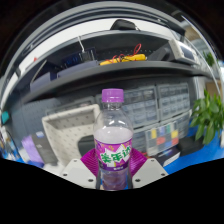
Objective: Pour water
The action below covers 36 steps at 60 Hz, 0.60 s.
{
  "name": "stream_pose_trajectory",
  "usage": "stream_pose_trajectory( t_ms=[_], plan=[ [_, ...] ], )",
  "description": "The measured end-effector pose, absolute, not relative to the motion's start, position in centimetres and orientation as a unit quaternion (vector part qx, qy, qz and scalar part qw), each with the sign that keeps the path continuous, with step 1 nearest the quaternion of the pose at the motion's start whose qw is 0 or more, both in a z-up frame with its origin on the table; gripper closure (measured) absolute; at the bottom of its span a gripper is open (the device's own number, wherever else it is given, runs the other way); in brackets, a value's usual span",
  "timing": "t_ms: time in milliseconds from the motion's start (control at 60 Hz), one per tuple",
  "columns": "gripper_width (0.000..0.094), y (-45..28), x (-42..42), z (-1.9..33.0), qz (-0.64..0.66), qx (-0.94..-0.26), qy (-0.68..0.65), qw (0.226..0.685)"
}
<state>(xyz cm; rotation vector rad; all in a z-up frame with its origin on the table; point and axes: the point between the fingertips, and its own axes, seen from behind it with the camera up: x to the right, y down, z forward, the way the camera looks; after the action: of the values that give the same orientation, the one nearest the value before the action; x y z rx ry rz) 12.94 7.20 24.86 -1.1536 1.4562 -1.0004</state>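
While gripped by tongs (112, 176), bottle (113, 135) before shelves (110, 75).

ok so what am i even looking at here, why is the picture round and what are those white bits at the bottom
The picture comes from a wide-angle camera mounted on a hand-held gripper, which a person carries; there is no robot arm. The lens bends the view, so the room looks round. The white bits at the bottom are the gripper itself: its two fingers, each with a pink pad on the inside. Between them stands a clear plastic water bottle with a purple cap and a pink label. The pads appear to press on its lower part, so it looks held. Behind it are a shelf with tools and cables, a white chair, storage drawers and a green plant.
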Motion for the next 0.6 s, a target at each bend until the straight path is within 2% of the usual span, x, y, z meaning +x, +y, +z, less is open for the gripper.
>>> stream_pose_trajectory(
  t_ms=[83, 283, 483, 600],
  plan=[
    [0.0572, 3.9, 13.4, 22.3, -0.439, -0.498, 0.592, 0.456],
    [0.0572, -0.1, 14.7, 16.1, -0.44, -0.526, 0.59, 0.426],
    [0.056, -0.8, 15.7, 9.8, -0.432, -0.555, 0.585, 0.404],
    [0.0556, -0.7, 15.5, 10.4, -0.446, -0.54, 0.577, 0.421]
  ],
)
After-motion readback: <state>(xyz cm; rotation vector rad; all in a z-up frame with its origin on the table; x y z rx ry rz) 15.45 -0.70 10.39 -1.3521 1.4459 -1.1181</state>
